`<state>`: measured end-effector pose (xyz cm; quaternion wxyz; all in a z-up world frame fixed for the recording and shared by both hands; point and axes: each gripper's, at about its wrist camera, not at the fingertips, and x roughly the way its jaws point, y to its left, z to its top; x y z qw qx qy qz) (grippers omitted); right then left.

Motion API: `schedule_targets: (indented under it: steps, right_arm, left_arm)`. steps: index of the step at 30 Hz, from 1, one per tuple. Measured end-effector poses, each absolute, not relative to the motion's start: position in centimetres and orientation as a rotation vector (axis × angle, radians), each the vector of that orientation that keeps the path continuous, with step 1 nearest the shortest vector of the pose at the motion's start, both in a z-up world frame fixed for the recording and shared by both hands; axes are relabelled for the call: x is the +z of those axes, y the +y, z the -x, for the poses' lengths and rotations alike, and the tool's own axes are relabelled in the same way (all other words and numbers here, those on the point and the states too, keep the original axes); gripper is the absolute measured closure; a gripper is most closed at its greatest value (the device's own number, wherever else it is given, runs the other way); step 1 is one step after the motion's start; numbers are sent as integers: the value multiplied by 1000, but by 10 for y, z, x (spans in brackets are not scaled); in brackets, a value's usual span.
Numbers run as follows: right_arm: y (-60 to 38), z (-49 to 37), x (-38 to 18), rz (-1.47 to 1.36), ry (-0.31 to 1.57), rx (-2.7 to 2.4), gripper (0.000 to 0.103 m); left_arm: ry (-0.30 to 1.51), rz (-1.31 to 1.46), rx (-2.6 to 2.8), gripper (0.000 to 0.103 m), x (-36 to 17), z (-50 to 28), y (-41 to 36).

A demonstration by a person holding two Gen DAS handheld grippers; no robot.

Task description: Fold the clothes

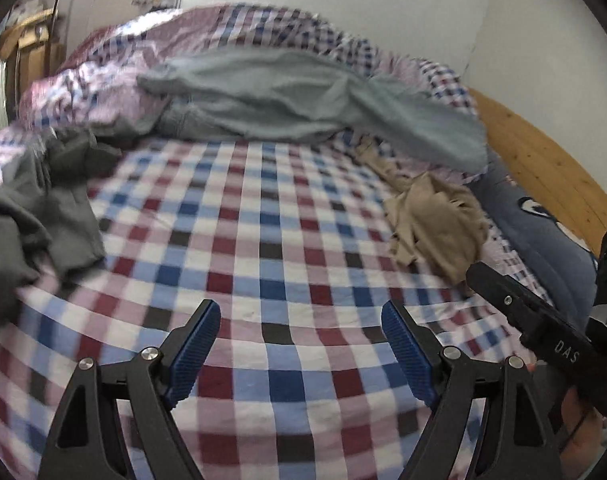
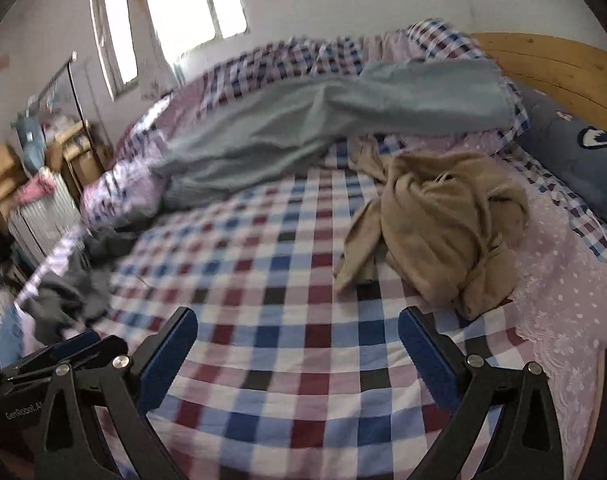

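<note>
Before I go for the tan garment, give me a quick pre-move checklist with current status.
1. Left tool open and holding nothing: ok.
2. Right tool open and holding nothing: ok.
3. Tan garment in view, nothing lying on it: ok.
4. Tan garment spread flat for folding: not ok, crumpled in a heap.
5. Bare checked sheet in front for laying it out: ok.
6. Garment's collar or hem located: cannot tell.

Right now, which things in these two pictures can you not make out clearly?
- Dark grey clothes: left wrist view, cut off by the left edge; blurred in the right wrist view.
- Tan garment: crumpled, so its type is hidden by its own folds.
- Grey-green garment: motion blur hides its shape.
- Right gripper: in the left wrist view only a black part shows at the edge.
- Shelf clutter: too small and blurred.
</note>
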<state>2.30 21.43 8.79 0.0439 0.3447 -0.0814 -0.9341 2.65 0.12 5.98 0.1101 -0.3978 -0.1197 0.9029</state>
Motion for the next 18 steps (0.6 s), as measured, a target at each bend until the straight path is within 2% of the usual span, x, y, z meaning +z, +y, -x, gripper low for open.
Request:
schedule_targets:
  steps: [4, 7, 11, 18]
  right_arm:
    - [215, -5, 58, -1172, -227, -2844, 0]
    - [219, 3, 42, -1262, -246, -2835, 0]
    - [219, 11, 24, -1346, -171, -2839, 0]
    - [217, 16, 7, -1423, -147, -2805, 0]
  left_arm:
    - [-332, 1236, 2672, 17, 37, -9, 7]
    - [-233, 1224, 2732, 17, 33, -3, 9]
    - [-195, 1309, 2730, 17, 19, 9, 7]
    - [-52, 1340, 2745, 17, 12, 14, 19]
